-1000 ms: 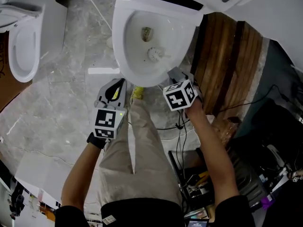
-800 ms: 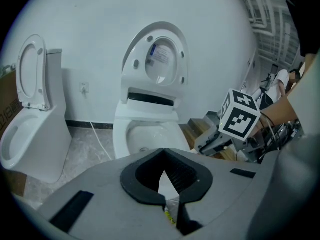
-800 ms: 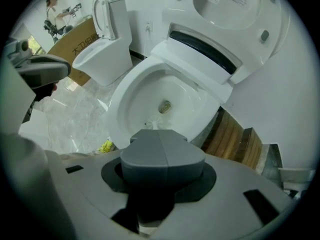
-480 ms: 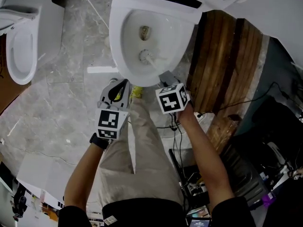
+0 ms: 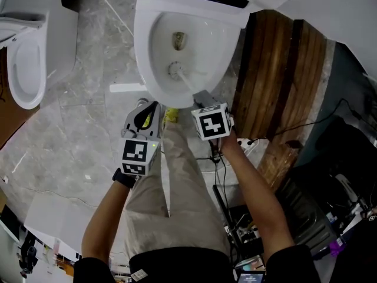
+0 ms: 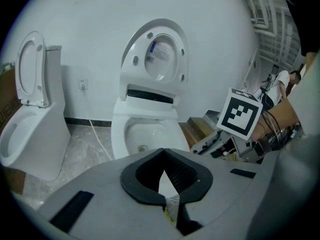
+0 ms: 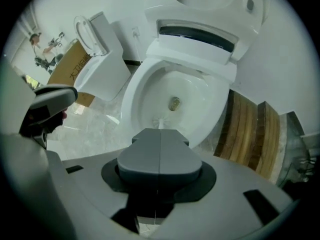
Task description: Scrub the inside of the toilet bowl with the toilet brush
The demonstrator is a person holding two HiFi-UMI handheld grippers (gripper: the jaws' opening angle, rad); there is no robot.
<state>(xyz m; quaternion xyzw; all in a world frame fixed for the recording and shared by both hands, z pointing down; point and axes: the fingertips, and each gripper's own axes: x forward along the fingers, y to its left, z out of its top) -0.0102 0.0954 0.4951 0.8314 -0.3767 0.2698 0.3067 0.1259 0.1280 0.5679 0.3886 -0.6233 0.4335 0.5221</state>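
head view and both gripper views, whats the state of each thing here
toilet: seat and lid raised.
toilet brush: head down inside the toilet, handle in the right gripper.
right gripper: fingers shut on the toilet brush.
left gripper: fingers shut, nothing between them, short of the toilet.
second toilet: seat raised, nothing touching it.

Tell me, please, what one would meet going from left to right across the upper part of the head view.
second toilet → marble floor → toilet bowl → wooden boards
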